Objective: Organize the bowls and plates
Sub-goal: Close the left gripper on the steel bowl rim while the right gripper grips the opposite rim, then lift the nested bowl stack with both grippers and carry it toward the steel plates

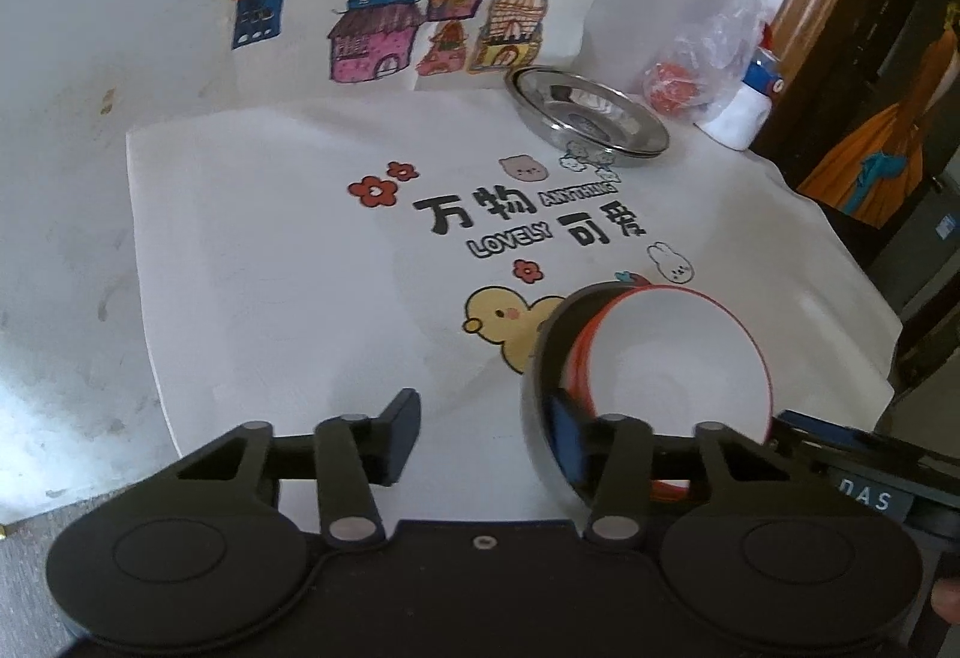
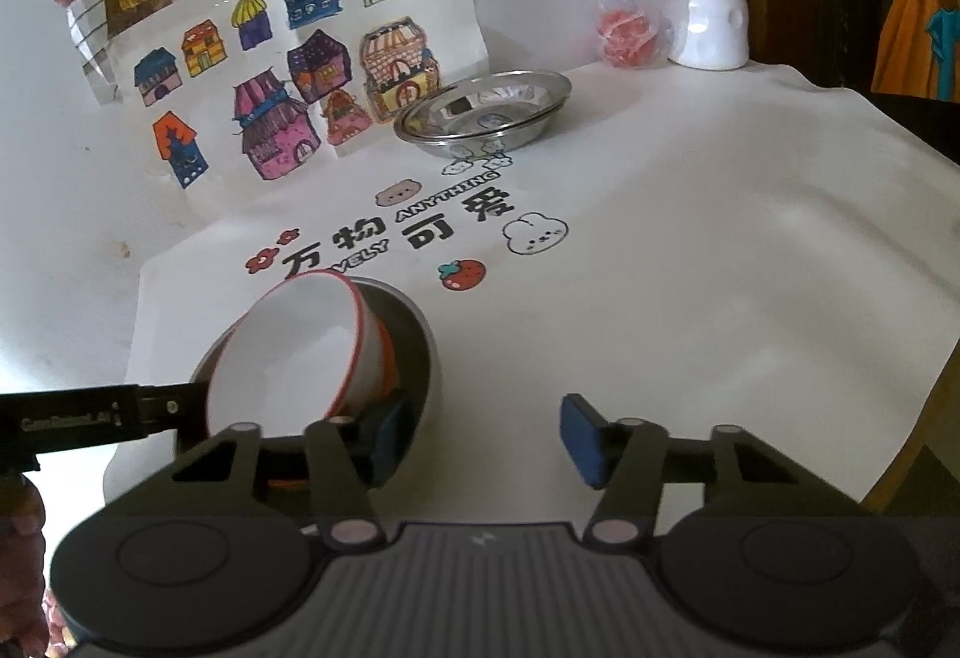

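The white printed cloth (image 2: 690, 250) covered my surface, with house drawings (image 2: 288, 82) propped at the back. Far across it the steel plates (image 2: 486, 112) sat stacked, near a plastic bag (image 2: 630, 16) and a small bottle (image 2: 711, 19). Nearer me, the red-rimmed white bowl (image 2: 288, 358) lay tilted inside the steel bowl (image 2: 429, 352). My left gripper (image 1: 480, 430) was spread wide, one finger inside the bowls; my right gripper (image 2: 480, 436) was likewise released, one finger within the steel bowl, grasping nothing.

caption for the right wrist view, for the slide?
Open right hand-held gripper beside red-rimmed bowl tilted in steel bowl; steel plates behind.
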